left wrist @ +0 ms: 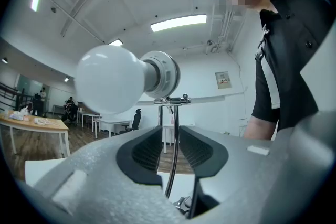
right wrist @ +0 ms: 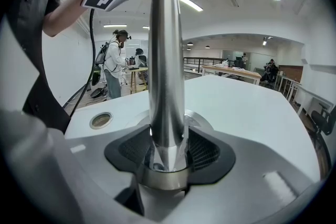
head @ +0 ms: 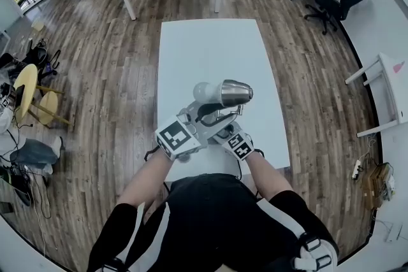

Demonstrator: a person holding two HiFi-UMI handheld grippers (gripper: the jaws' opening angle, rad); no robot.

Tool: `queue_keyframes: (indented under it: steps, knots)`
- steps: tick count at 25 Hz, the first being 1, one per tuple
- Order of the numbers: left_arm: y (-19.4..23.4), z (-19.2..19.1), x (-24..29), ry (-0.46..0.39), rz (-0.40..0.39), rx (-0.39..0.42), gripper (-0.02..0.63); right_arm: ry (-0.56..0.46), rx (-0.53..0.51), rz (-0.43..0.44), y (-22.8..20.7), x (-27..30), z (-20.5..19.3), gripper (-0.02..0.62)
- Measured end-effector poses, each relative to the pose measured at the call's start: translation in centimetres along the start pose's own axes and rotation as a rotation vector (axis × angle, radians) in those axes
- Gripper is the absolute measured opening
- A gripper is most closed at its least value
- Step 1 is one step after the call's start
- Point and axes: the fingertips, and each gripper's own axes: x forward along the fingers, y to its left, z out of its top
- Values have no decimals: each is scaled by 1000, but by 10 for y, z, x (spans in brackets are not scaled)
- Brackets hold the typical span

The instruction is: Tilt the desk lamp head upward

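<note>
- Wall notice [left wrist: 223,80] is hanging behind the lamp in the L gripper view; print is too small to read
- L cube [head: 175,139] & R cube [head: 240,145] are showing b/w square patterns only
- Desk lamp [head: 222,95] is standing on the near half of the white table [head: 210,41], right in front of me
- Lamp head [head: 237,93] is lying about level, w/ the white bulb [left wrist: 107,78] sticking out of it toward my left
- My L gripper [left wrist: 169,143] is pointing level at the thin rods [left wrist: 176,118] just under the head; jaws are standing apart w/ the rods running btwn them, pads not pressing on them
- My R gripper [right wrist: 168,140] is pointing down at a slant, low on the thick metal post [right wrist: 165,60], just above the round base [right wrist: 202,119]; jaws are clamping the post, one pad against each side
- L forearm [head: 143,178] & R forearm [head: 268,175] are reaching fwd from my chest, hands close together by the lamp
- In the R gripper view the L cube is showing up top beside the post, so the L gripper is sitting higher on the lamp than the R
- Round grommet [right wrist: 101,120] is sitting in the tabletop left of the base, apart from it
</note>
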Motion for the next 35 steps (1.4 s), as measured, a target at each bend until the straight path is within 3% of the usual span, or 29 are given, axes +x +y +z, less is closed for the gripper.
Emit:
queue_keyframes:
  steps: [4, 8, 14, 19, 23, 35]
  knots:
    - [11, -9, -21, -3, 50, -58, 106, 9, 46, -39, -5, -2, -1, 262]
    - [13, -17, -45, 6, 100, -79, 106, 13, 20, -92, -3, -10, -1, 263]
    - [14, -23, -80, -5, 194, -91, 101, -121, 108, -253, -16, -52, 16, 241]
    - [14, -29, -97, -1, 267, -60, 2, -215, 113, -349, -22, -94, 32, 185]
    - [0, -33, -98, 8, 309, -61, 0, -281, 111, -374, -14, -125, 43, 128]
    - [-71, -26, -96, -42, 432, -65, 1, -464, 120, -376, 18, -226, 61, 53]
